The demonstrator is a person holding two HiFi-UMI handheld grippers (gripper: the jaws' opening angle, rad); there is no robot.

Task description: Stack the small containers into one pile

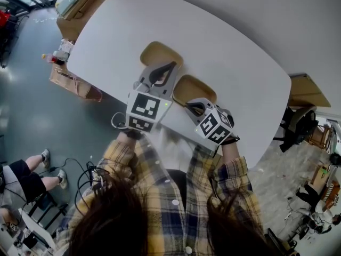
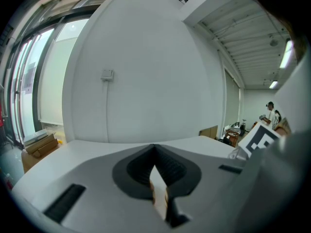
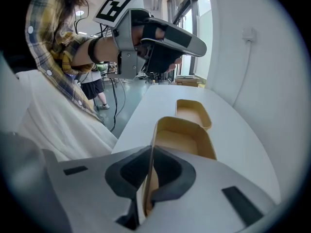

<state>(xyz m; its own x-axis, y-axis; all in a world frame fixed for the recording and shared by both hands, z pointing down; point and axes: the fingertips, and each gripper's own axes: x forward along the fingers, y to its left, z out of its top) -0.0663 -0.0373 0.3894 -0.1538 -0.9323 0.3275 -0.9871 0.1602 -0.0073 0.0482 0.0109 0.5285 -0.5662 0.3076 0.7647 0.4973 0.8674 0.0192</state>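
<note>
Dark hair (image 1: pixel 114 217) and a yellow plaid shirt (image 1: pixel 160 188) filled the bottom of the head view, the sleeves reaching out to two grippers over a white, round-cornered table (image 1: pixel 245 57). Each gripper carried a cube (image 1: pixel 144 111) printed with black-and-white square markers. The right gripper (image 3: pixel 150 150) was clamped narrowly on the near wall of the nearer tan container (image 3: pixel 187 136), which lay by the table's near edge. The left gripper (image 1: pixel 167 70) had its jaws pressed together on nothing and hung clear above the table; in the head view it overlapped the near end of the farther container (image 3: pixel 193 111). That second container lay flat on the table just beyond the first, not nested in it. Past the table stood a white wall (image 2: pixel 146 67) with a small box (image 2: pixel 107 74) and a cable running down from it. Tall windows (image 2: pixel 26 86) stood to the left, and cardboard boxes (image 1: pixel 74 23) sat on the grey floor (image 1: pixel 32 105).
</note>
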